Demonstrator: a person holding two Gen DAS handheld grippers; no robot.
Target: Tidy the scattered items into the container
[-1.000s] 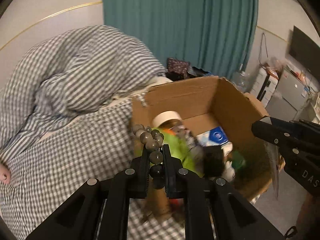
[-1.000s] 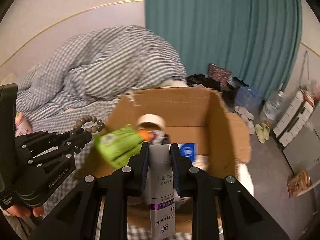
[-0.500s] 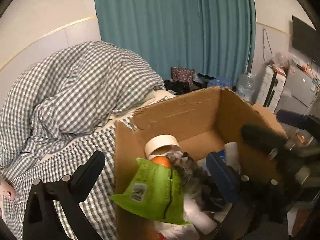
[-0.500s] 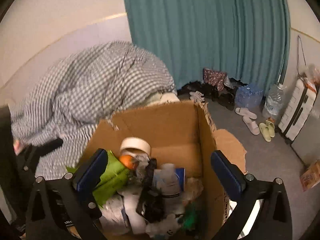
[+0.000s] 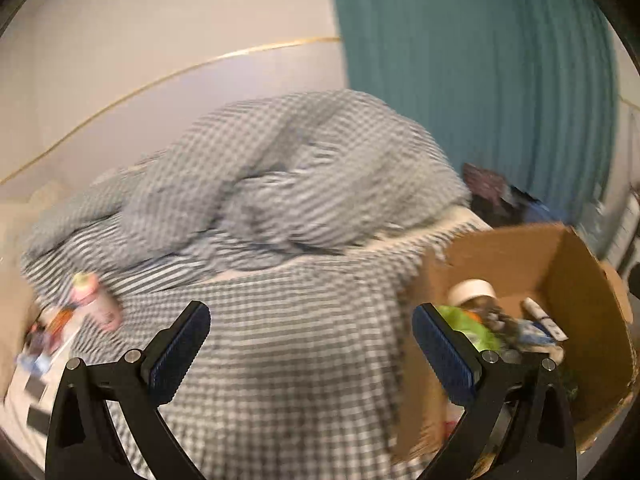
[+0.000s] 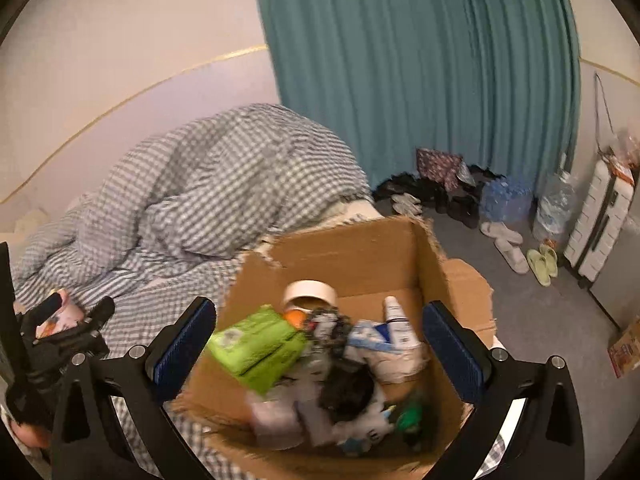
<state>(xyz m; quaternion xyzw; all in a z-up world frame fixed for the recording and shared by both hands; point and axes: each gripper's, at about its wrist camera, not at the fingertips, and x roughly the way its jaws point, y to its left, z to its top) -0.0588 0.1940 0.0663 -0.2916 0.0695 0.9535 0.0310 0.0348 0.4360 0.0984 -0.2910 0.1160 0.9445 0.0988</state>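
**Both grippers empty; next items lying at the bed's left edge**

The left gripper [image 5: 310,346] is hanging over the bed [image 5: 288,360] with its fingers spread wide and nothing between them. The right gripper [image 6: 320,344] is hovering above the box [image 6: 360,252], its fingers likewise spread and empty. The box is sitting at the bed's right edge, beside the rumpled duvet [image 5: 280,184], and is holding a green packet [image 6: 258,340], a tape roll [image 6: 310,292], a white tube [image 6: 396,316] and other items too blurred to name.

A pink bottle [image 5: 94,300] is lying on its side near the bed's left edge, with flat cards or packets [image 5: 40,352] just beside it; motion blur is hiding their detail.

Handling, as a judgement: the bottle is probably light and rigid, with a smooth, rounded wall that may be slippery and may roll on the soft sheet. Pinching across the middle of its body, fingers square to its long axis, is looking safest. The flat pieces are probably thin and flexible; the soft bedding should let a finger press down beside an edge to get under it.
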